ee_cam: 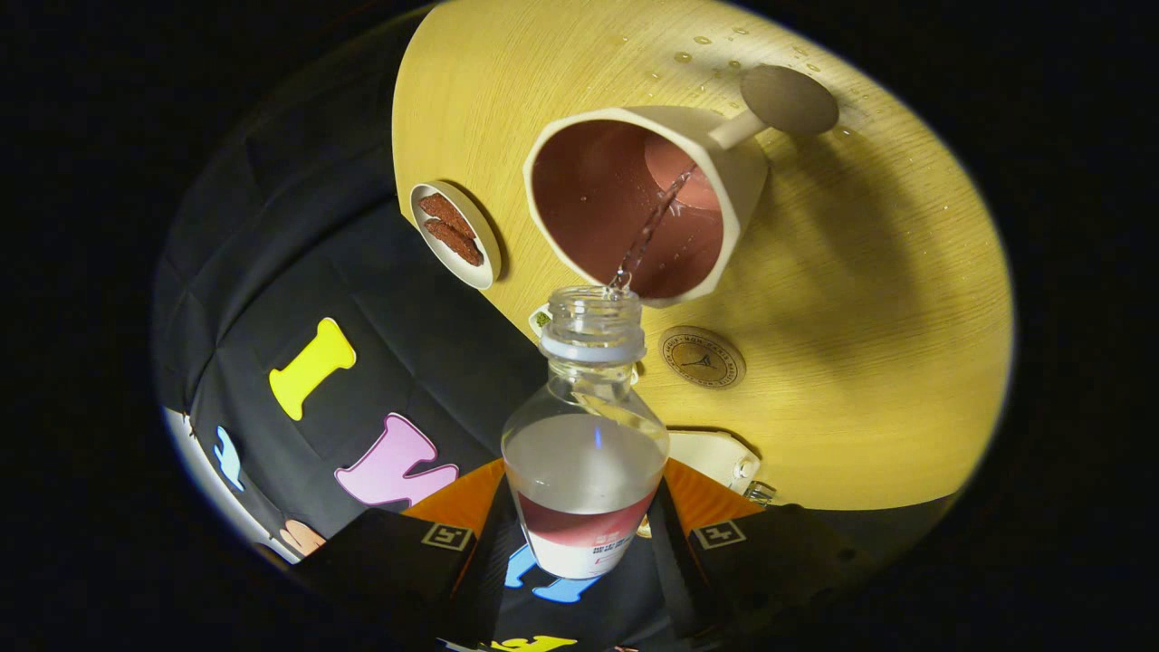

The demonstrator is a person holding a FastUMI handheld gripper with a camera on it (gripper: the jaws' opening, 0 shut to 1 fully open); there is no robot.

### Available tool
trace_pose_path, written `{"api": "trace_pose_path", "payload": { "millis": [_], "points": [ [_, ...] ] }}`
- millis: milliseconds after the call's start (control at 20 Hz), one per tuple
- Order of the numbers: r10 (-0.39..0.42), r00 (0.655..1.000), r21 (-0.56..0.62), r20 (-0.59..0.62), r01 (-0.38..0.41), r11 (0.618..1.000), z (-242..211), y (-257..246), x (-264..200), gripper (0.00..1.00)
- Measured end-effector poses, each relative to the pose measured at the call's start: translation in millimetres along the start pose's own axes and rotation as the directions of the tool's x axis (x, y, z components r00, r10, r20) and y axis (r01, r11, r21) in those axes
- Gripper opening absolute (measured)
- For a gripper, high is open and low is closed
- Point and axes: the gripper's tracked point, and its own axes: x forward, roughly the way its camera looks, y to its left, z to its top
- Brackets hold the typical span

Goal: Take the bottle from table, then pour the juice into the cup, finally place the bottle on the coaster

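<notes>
My gripper [584,534] is shut on a clear plastic bottle [587,453], which has a red and white label and no cap. The bottle is tilted, with its open mouth just over the rim of a cream goblet-shaped cup [652,204] with a dark red inside. A thin stream of clear liquid [647,235] runs from the mouth into the cup. Liquid fills the bottle's lower part between my black fingers [697,561]. A round wooden coaster [702,357] lies on the yellow wooden table [860,317], just beside the bottle's neck and below the cup.
A small white dish [454,234] with two brown biscuits sits near the table's edge, left of the cup. Water drops [702,54] dot the table beyond the cup's round foot [790,100]. A white object [715,457] lies on the table close behind the bottle.
</notes>
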Motion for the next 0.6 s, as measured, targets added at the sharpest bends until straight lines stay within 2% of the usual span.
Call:
{"api": "trace_pose_path", "payload": {
  "millis": [600],
  "points": [
    [0.012,0.999,0.083,-0.048,-0.008,0.996,-0.4,8.2,-7.5,0.73]
  ]
}}
